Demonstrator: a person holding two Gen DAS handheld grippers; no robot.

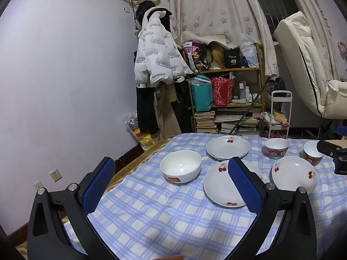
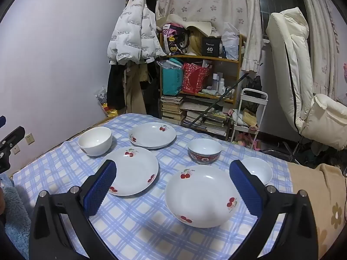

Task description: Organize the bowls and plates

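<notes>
Three cherry plates (image 2: 200,196) and three bowls (image 2: 95,140) are lying on the blue checked cloth (image 2: 141,227); a cluttered shelf (image 2: 199,65) is standing behind. Left gripper (image 1: 171,186) and right gripper (image 2: 173,187) are both hanging apart, holding nothing.

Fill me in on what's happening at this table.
A person holds a two-finger gripper in each hand above a table with a blue checked cloth. Both the left gripper and the right gripper are open and hold nothing. Laid out separately, nothing stacked: three cherry-print plates, a plain white bowl, a red-patterned bowl and another bowl partly hidden behind the right gripper's fingers. Organizing has not visibly begun.
</notes>
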